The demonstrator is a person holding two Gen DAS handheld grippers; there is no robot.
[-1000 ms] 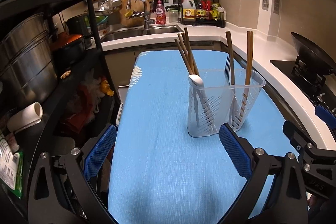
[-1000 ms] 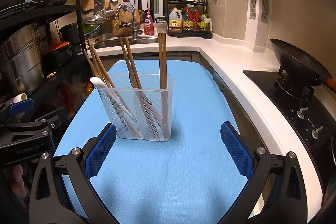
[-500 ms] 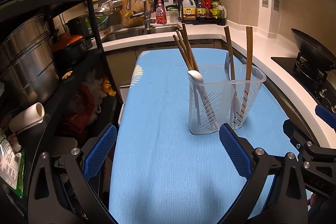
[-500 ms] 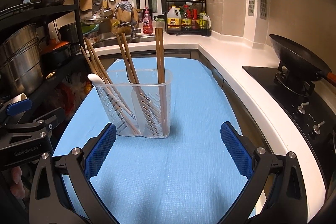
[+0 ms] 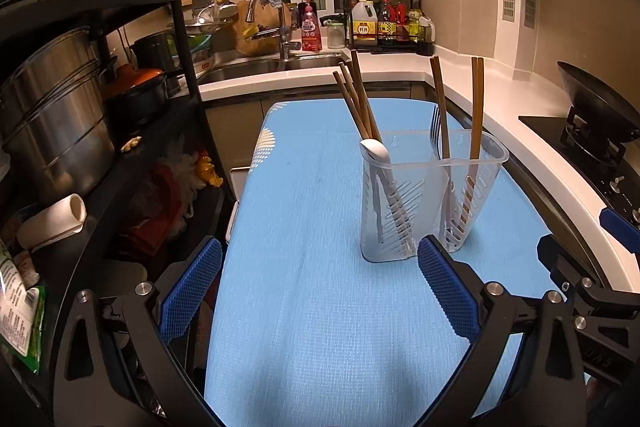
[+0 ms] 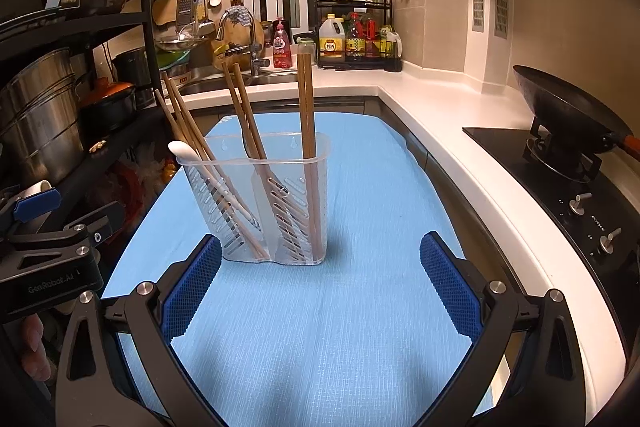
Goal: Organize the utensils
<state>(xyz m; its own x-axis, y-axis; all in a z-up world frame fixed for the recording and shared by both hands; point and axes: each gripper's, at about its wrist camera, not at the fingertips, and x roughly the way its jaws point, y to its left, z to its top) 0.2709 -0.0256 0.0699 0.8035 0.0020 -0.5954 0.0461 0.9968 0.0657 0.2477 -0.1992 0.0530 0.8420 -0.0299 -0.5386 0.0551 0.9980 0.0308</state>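
Note:
A clear plastic utensil holder (image 5: 432, 203) (image 6: 260, 203) stands upright on the blue mat (image 5: 320, 307) (image 6: 340, 307). It holds several wooden chopsticks (image 5: 358, 99) (image 6: 306, 107), a white spoon (image 5: 376, 151) (image 6: 180, 150) and a fork (image 5: 435, 131). My left gripper (image 5: 318, 291) is open and empty, short of the holder. My right gripper (image 6: 320, 287) is open and empty, just in front of the holder. The left gripper's body also shows at the left of the right wrist view (image 6: 52, 251).
A black rack with steel pots (image 5: 52, 131) stands left of the mat. A sink and faucet (image 5: 272, 39) lie behind. A white counter (image 6: 460, 131) runs along the right with a wok (image 6: 560, 115) on the stove. A bottle rack (image 6: 356, 39) stands at the back.
Both grippers have drawn back a little from the holder and risen slightly. Both stay open and empty. The holder has not moved.

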